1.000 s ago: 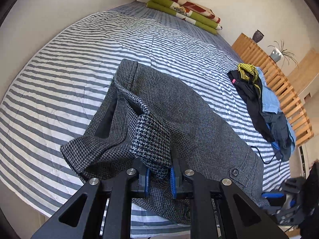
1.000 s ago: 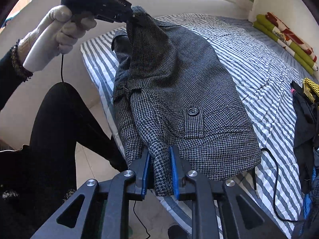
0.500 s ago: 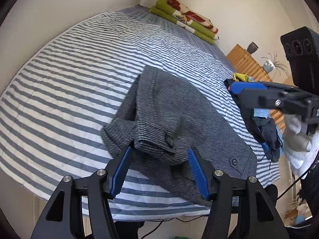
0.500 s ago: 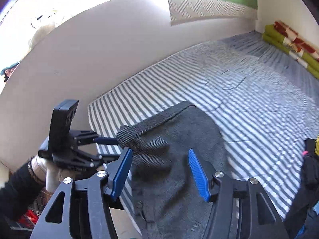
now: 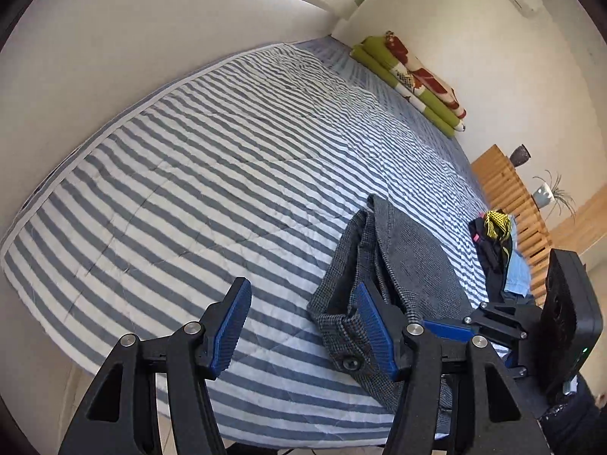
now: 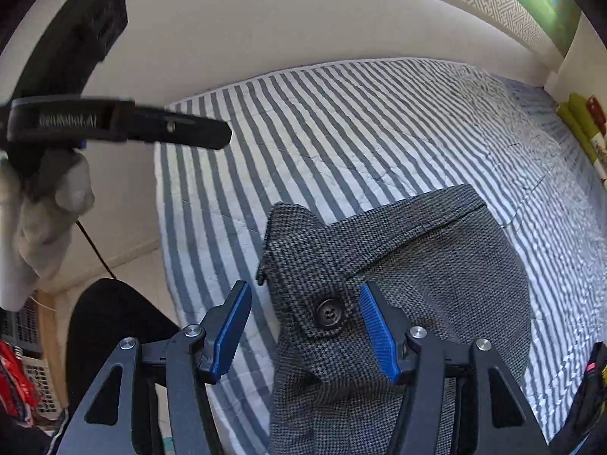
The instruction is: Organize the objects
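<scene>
Folded houndstooth jacket (image 6: 398,265) lay at the near edge of the striped bed (image 5: 227,174), its length running away up the bed, directly under the right gripper (image 6: 305,331), jaws apart and empty; left gripper (image 5: 303,326), also apart, hung off to its left.

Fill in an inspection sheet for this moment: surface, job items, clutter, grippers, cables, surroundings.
Surface: striped bedspread, lightly creased.
Job's things: grey houndstooth jacket lying loosely folded near the bed's edge, button up.
Clutter: pile of dark, yellow and blue clothes at the far edge; folded green blankets by the wall.
Grippers: left gripper open over bare bedspread; right gripper open, straddling the jacket's buttoned flap, pads off it.
Cables: thin black cable below the gloved hand.
Surroundings: white walls, slatted wooden furniture.
</scene>
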Action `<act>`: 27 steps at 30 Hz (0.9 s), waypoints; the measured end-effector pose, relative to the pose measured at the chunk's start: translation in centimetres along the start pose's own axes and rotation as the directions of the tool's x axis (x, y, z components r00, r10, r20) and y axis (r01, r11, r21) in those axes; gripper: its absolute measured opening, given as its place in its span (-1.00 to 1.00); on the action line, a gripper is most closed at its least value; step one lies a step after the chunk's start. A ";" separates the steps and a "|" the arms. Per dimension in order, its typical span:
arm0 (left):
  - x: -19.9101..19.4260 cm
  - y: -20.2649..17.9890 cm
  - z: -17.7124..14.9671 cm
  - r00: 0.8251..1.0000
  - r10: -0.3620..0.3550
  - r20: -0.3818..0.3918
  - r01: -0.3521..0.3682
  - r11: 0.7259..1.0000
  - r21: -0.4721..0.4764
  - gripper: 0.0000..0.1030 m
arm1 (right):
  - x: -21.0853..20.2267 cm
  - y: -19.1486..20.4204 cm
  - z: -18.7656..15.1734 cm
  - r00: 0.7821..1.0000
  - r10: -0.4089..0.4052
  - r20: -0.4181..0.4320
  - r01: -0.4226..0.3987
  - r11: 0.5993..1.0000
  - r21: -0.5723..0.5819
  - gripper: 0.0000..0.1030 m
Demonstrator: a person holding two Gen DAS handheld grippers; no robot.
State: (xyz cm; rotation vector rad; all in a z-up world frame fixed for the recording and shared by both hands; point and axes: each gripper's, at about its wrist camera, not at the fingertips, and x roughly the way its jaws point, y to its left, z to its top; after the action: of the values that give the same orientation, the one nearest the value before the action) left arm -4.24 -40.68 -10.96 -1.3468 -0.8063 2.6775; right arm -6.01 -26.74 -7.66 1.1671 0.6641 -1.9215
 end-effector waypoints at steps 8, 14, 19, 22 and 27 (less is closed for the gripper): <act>5.7 -7.1 3.3 0.996 0.001 -0.089 0.014 0.985 0.173 0.10 | -6.4 -8.1 -2.8 0.987 0.031 0.157 -0.077 0.951 0.298 -0.62; 11.9 -11.4 4.2 0.981 0.057 -0.187 -0.001 0.958 0.287 0.06 | -12.4 -14.4 -7.2 0.955 -0.045 0.293 -0.105 0.872 0.478 -0.63; 17.0 -12.1 4.8 0.961 0.074 -0.266 0.003 0.960 0.279 0.06 | -14.6 -16.9 -8.3 0.940 -0.101 0.325 -0.090 0.847 0.523 -0.63; 19.0 -12.1 5.0 0.955 0.112 -0.274 -0.028 0.956 0.293 0.05 | -14.7 -17.2 -8.1 0.940 -0.106 0.325 -0.085 0.848 0.522 -0.63; 20.5 -12.3 5.1 0.946 0.100 -0.307 -0.007 0.957 0.291 -0.01 | -15.4 -17.5 -8.8 0.935 -0.108 0.336 -0.086 0.854 0.513 -0.63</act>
State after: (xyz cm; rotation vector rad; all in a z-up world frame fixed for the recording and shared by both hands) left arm -23.26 -26.95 -17.89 -1.6762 -0.3363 2.3942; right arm -11.88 -4.99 2.91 1.0740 -0.0644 -2.3255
